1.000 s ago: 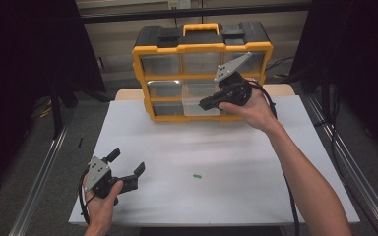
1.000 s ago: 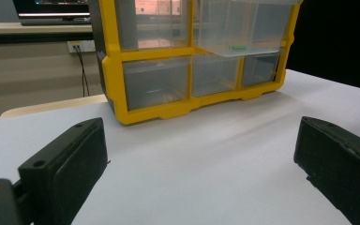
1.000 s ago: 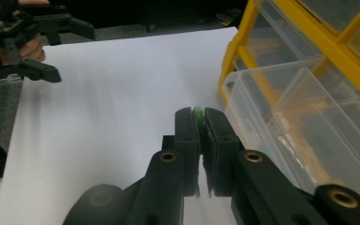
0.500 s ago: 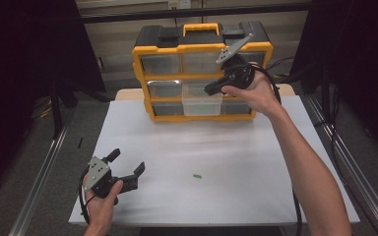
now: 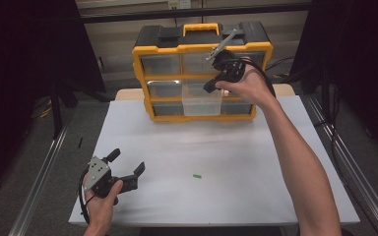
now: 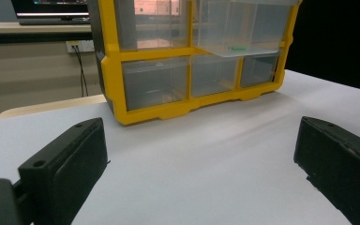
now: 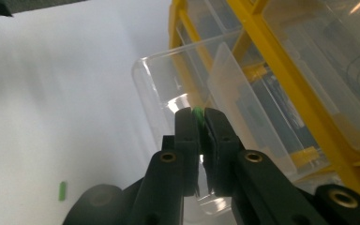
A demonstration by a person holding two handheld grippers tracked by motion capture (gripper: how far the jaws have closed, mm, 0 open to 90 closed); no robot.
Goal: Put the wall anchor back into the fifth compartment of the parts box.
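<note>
A small green piece (image 7: 198, 114) is pinched between the closed jaws of the right hand-held gripper (image 7: 199, 123), held above the pulled-out clear drawer (image 7: 187, 93) of the yellow cabinet (image 5: 203, 73). Since a second ago that right hand-held gripper (image 5: 210, 88) has risen and moved further right across the cabinet's front; the left hand-held gripper (image 5: 127, 166) has stayed put at the near left of the white worktop (image 5: 256, 162), jaws wide apart with nothing between them.

Green pieces count three: one in the grip, one lying loose on the worktop (image 5: 197, 175), one inside the open drawer (image 6: 237, 48). There are two hand-held grippers, one cabinet, one drawer pulled out.

The pinched piece shows in the right gripper view, too small to make out from the high view. The piece in the drawer shows through the clear wall in the left gripper view. The high view gives both forearms and the cabinet's black top with its yellow handle (image 5: 201, 28)
</note>
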